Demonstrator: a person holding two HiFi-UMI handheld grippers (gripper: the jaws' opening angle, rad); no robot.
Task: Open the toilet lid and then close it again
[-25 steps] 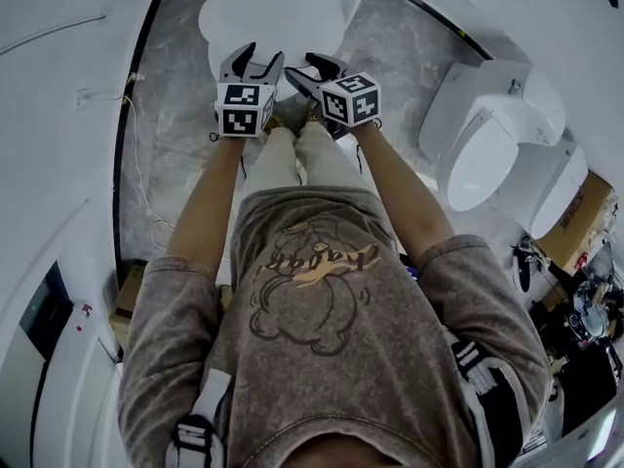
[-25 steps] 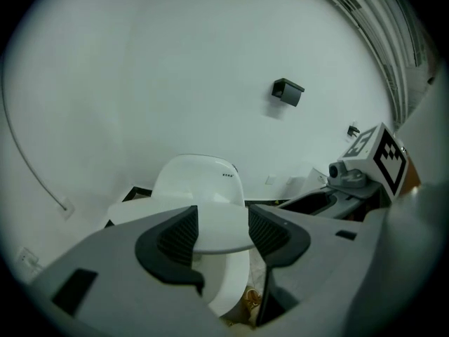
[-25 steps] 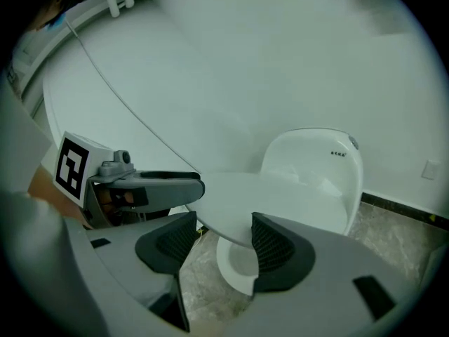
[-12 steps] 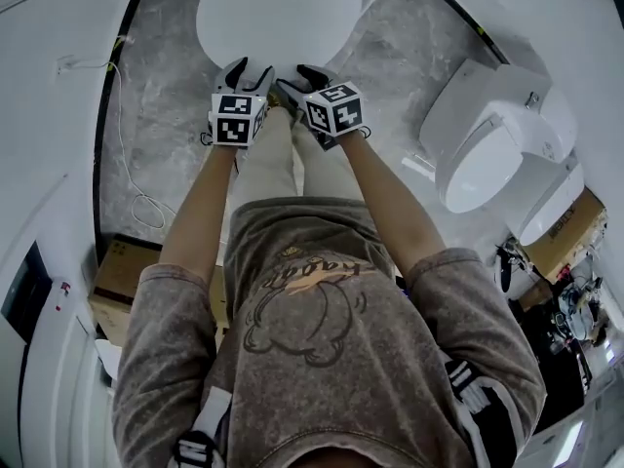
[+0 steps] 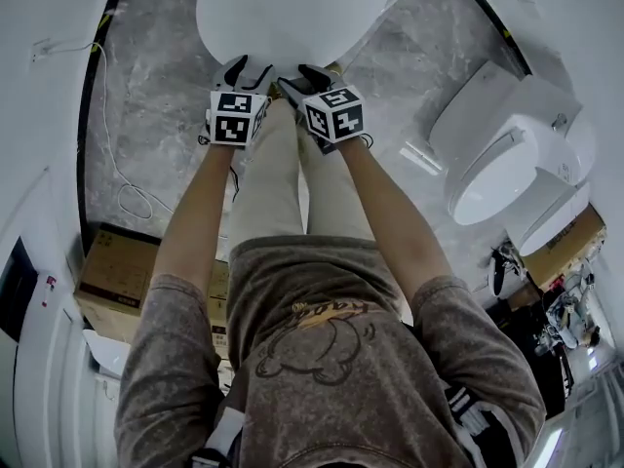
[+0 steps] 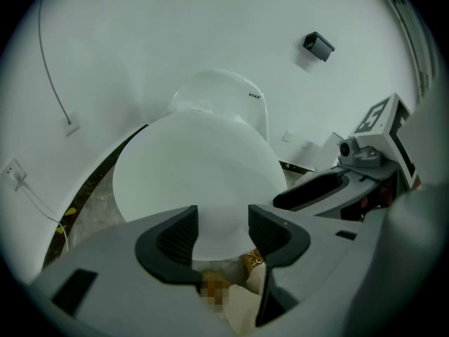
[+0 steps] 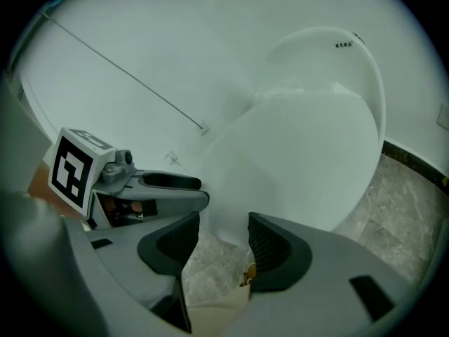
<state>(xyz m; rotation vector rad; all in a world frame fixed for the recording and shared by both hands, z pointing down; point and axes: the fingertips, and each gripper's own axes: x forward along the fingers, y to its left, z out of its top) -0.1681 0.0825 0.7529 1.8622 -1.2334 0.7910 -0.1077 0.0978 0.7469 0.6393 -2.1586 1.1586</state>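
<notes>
The white toilet's closed lid [image 5: 292, 13] fills the top of the head view. It also shows in the left gripper view [image 6: 196, 174] and the right gripper view [image 7: 309, 160]. My left gripper [image 5: 244, 69] hovers at the lid's front edge, open [image 6: 221, 227], with the rim just beyond its fingertips. Close on its right is my right gripper [image 5: 302, 78], also at the front edge. Its jaws [image 7: 223, 237] have just been closing a little but still stand open, with nothing gripped. Each gripper shows in the other's view: right [image 6: 330, 188], left [image 7: 161, 184].
Grey marble floor [image 5: 156, 96] surrounds the toilet. Two more white toilets [image 5: 507, 154] stand at the right, with shoes [image 5: 502, 266] below them. Cardboard boxes [image 5: 117, 276] sit at the lower left, and a thin cable [image 5: 117, 164] runs along the left floor. A small black fitting [image 6: 319, 44] hangs on the wall.
Both grippers have come down together toward the front edge of the lid, staying side by side. The lid now looks larger and closer.
</notes>
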